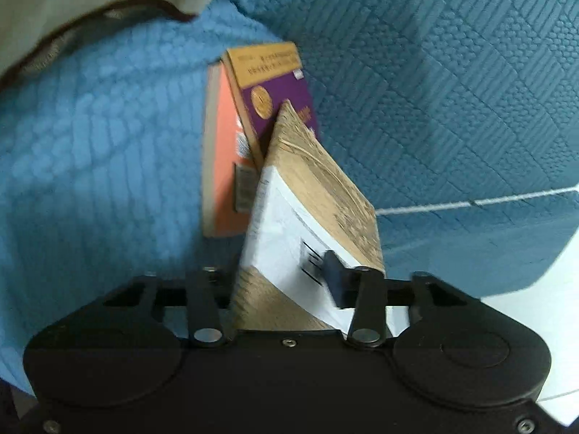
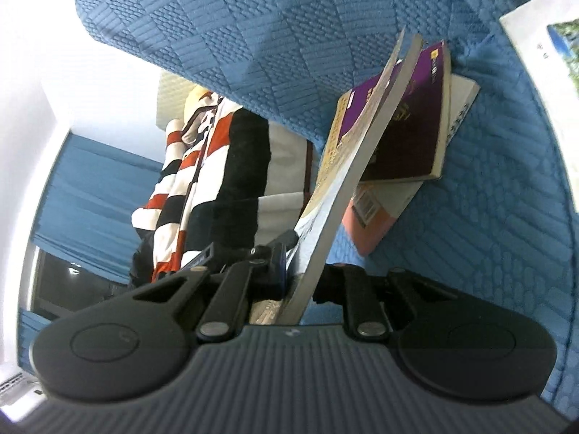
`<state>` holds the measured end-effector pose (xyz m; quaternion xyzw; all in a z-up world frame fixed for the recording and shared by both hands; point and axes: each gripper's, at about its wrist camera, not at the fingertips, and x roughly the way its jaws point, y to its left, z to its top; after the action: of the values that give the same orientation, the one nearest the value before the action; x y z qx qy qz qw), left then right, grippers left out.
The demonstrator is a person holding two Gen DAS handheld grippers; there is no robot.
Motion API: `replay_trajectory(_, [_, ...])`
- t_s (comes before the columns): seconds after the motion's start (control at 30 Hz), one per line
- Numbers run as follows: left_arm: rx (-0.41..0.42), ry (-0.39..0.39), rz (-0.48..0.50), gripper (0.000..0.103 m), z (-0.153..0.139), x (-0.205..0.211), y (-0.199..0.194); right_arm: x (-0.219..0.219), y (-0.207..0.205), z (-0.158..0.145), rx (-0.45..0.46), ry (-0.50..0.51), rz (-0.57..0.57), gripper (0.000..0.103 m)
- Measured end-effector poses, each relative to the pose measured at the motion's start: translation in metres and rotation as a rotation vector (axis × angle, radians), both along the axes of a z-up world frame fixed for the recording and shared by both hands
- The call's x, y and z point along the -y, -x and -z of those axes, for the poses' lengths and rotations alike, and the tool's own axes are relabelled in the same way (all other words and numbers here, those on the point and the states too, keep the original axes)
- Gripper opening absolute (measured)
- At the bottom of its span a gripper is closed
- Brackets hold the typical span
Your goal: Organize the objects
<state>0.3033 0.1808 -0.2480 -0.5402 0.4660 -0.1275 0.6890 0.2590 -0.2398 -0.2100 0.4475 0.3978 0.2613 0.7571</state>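
Over blue quilted fabric [image 1: 452, 90], left gripper [image 1: 286, 271] pinching a tan-and-white book [image 1: 318, 195]; dark pad [image 1: 333, 275] of 1 finger pressed against its white lower cover, other finger hidden behind the cover on the far side; book tilted, far corner reaching up over a purple-and-gold book [image 1: 278, 90]; beneath that, a salmon-pink book [image 1: 224, 159] lying flat on the fabric, barcode showing on its cover (picture somewhat blurred, print not readable); grey cloth with a dark edge [image 1: 90, 3] hanging into the upper left corner; thin white cord [image 1: 470, 204] running across the fabric at right.

From the right wrist, right gripper [image 2: 300, 275] clamped on the same tan-and-white book [image 2: 343, 188] at its near edge; blue pad [image 2: 278, 264] flat against its cover, opposite finger on the far side of the grey page edge; book seen edge-on, rising away and leaning toward the purple-and-gold book [image 2: 409, 119]; whether the 2 covers touch, hard to tell; purple-and-gold book resting on top of the salmon-pink book [image 2: 372, 217], both on the blue quilted fabric [image 2: 488, 199]; a white book or sheet [image 2: 542, 39] at the upper right edge; red, white and black striped garment [image 2: 188, 181] off to the left, blue curtain [image 2: 90, 195] behind it.
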Motion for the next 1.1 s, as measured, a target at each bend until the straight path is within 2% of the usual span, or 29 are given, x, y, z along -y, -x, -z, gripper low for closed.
replay_trajectory(0.17, [0.046, -0.02, 0.04, 0.023, -0.014, 0.008, 0.0, 0.005, 0.009, -0.006, -0.002, 0.049, 0.039, 0.02])
replay_trajectory(0.23, [0.078, -0.024, 0.061, 0.021, -0.022, 0.011, 0.001, 0.007, 0.012, -0.01, -0.002, 0.058, 0.05, 0.02])
replay_trajectory(0.3, [0.099, 0.003, 0.061, 0.016, -0.028, 0.011, 0.005, 0.013, 0.015, -0.016, -0.008, 0.056, 0.061, 0.021])
replay_trajectory(0.43, [0.153, -0.012, 0.085, 0.016, -0.05, 0.016, 0.014, 0.018, 0.025, -0.039, 0.009, 0.096, 0.067, 0.023])
replay_trajectory(0.6, [0.216, -0.019, 0.085, 0.016, -0.084, 0.019, 0.044, 0.02, 0.047, -0.07, 0.038, 0.113, 0.06, 0.023])
replay_trajectory(0.73, [0.243, -0.063, 0.09, 0.016, -0.118, 0.021, 0.07, 0.02, 0.062, -0.095, 0.05, 0.113, 0.042, 0.023])
replay_trajectory(0.87, [0.262, -0.086, 0.092, 0.017, -0.137, 0.023, 0.097, 0.02, 0.077, -0.11, 0.062, 0.107, 0.012, 0.023])
replay_trajectory(0.97, [0.256, -0.121, 0.104, 0.017, -0.138, 0.029, 0.112, 0.019, 0.088, -0.111, 0.051, 0.124, -0.011, 0.024])
replay_trajectory(1.1, [0.21, -0.126, 0.123, 0.017, -0.117, 0.035, 0.126, 0.02, 0.101, -0.098, 0.006, 0.149, -0.021, 0.024])
